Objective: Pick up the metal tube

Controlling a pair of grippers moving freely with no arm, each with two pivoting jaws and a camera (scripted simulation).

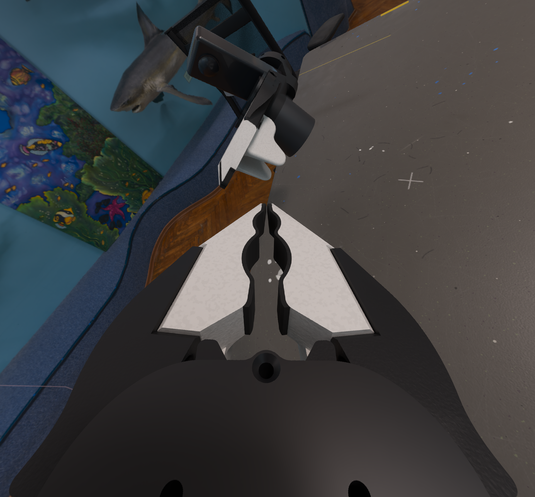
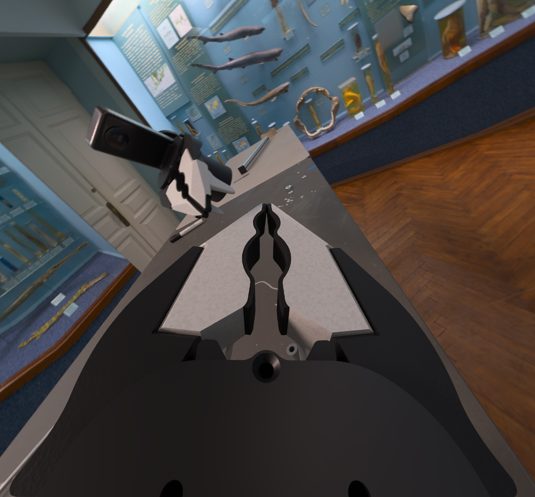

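Observation:
The metal tube (image 2: pixel 255 154) is a silvery square-section bar. It lies on the lighter far part of the grey table (image 2: pixel 321 222), well beyond both grippers. It does not show in the left wrist view. My right gripper (image 2: pixel 266 206) is shut and empty, low over the dark tabletop. My left gripper (image 1: pixel 266 206) is shut and empty over the table's edge (image 1: pixel 275 191). The left gripper also shows in the right wrist view (image 2: pixel 206 214), ahead and to the left, with its tips just above a black marker (image 2: pixel 186 230). The right gripper shows in the left wrist view (image 1: pixel 224 180), jaws closed.
Small washers and nuts (image 2: pixel 288 187) lie scattered on the table between my right gripper and the tube. A black mesh chair (image 1: pixel 208 17) stands behind the table. Wooden parquet floor (image 2: pixel 448 237) lies to the right, with display cases along the walls.

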